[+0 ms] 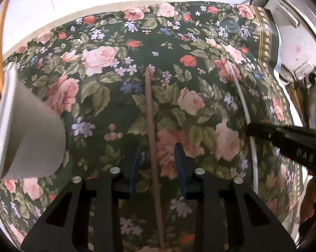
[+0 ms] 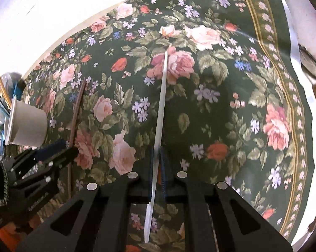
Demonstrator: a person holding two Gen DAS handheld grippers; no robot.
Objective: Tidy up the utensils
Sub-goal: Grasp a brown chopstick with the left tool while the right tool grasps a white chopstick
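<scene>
A brown chopstick (image 1: 151,113) lies on the floral tablecloth (image 1: 107,96), running away from me between the fingers of my left gripper (image 1: 159,153), which stands open around it without touching. My right gripper (image 2: 157,157) is shut on a white chopstick (image 2: 161,105), with its blue pads (image 2: 150,168) pressed against the stick. The white chopstick (image 1: 245,109) and the right gripper (image 1: 288,140) also show at the right of the left wrist view. The brown chopstick (image 2: 77,113) and the left gripper (image 2: 59,149) show at the left of the right wrist view.
A white cup (image 1: 30,132) stands on the cloth to the left of the left gripper; it also shows in the right wrist view (image 2: 25,124). Beyond the cloth's right border (image 2: 292,105) is a white appliance (image 1: 294,33). A pale wall (image 1: 74,4) lies behind.
</scene>
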